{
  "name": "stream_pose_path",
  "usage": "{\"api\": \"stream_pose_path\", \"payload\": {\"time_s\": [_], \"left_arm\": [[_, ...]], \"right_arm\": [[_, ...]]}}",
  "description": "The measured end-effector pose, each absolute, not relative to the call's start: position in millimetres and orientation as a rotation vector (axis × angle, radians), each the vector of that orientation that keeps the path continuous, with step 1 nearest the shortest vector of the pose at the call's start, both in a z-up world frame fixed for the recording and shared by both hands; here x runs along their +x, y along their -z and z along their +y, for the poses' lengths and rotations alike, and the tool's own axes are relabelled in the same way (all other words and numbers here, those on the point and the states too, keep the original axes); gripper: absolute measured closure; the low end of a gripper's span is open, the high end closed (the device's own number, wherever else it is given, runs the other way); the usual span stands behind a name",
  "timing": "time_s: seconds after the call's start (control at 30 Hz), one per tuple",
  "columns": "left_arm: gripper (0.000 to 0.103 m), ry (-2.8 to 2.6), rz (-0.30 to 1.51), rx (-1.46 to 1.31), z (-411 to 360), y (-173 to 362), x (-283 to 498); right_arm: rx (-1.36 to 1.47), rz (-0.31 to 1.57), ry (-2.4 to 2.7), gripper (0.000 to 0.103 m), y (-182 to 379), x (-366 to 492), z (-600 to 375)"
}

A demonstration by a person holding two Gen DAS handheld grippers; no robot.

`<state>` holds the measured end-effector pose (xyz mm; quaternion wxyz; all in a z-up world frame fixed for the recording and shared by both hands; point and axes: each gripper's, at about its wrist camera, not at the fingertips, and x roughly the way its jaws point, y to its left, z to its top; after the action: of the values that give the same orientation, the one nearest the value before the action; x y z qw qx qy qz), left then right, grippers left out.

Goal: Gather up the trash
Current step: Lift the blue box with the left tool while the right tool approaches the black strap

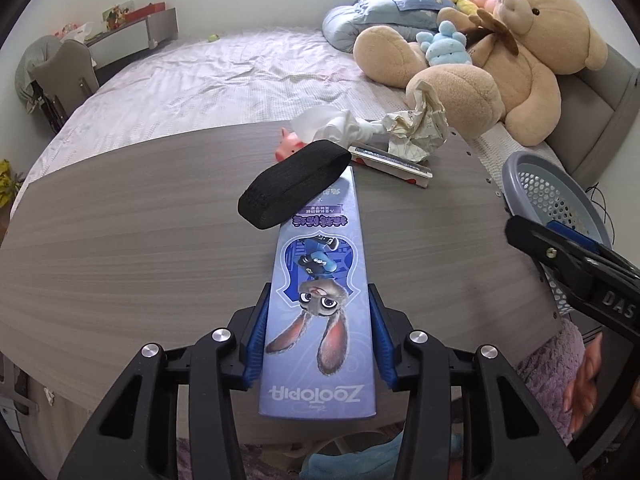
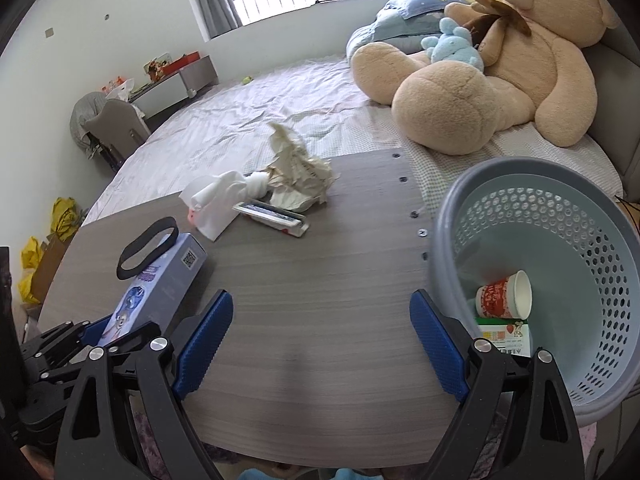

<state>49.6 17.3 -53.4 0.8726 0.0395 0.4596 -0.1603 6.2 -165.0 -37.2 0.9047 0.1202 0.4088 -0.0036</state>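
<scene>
My left gripper [image 1: 319,292] is shut on a long blue Zootopia box [image 1: 320,248], its blue pads pressed on both long sides above the grey wooden table [image 1: 132,220]. A black elastic band [image 1: 296,184] lies across the box's far end. Over the table's near middle my right gripper [image 2: 321,300] stands open with nothing between its fingers. Farther back lie crumpled paper [image 2: 300,176], a white tissue [image 2: 216,200] and a flat red-and-white pack [image 2: 276,216]. A grey perforated basket [image 2: 560,176] at the table's right edge holds a paper cup [image 2: 506,296] and a carton [image 2: 504,336].
A small pink pig toy [image 1: 290,146] sits beside the tissue. Behind the table is a bed [image 1: 224,76] with a big teddy bear [image 1: 520,48] and blue pillows [image 1: 384,8]. A chair [image 1: 64,72] and a shelf stand at far left.
</scene>
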Motion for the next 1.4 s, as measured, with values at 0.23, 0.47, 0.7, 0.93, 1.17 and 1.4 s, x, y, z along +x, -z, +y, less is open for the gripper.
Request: {"api": "stream_pose_path", "payload": {"time_s": [0.23, 0.47, 0.7, 0.93, 1.17, 1.4], "left_arm": [[0.06, 0.394, 0.991, -0.001, 38, 54, 50], [0.06, 0.386, 0.972, -0.003, 45, 50, 47], [0.06, 0.369, 0.917, -0.022, 57, 33, 45], [0.06, 0.282, 0.86, -0.02, 82, 22, 51], [0.06, 0.155, 0.819, -0.022, 115, 21, 61], [0.06, 0.053, 0.823, -0.035, 146, 33, 75]], "right_arm": [[0.21, 0.847, -0.017, 0.017, 35, 11, -149], [0.197, 0.856, -0.027, 0.017, 36, 15, -140], [0.163, 0.856, -0.046, 0.017, 36, 21, -125], [0.121, 0.841, -0.102, 0.017, 31, 35, -99], [0.086, 0.866, -0.134, 0.017, 37, 61, -66], [0.038, 0.892, -0.187, 0.017, 48, 89, -27]]}}
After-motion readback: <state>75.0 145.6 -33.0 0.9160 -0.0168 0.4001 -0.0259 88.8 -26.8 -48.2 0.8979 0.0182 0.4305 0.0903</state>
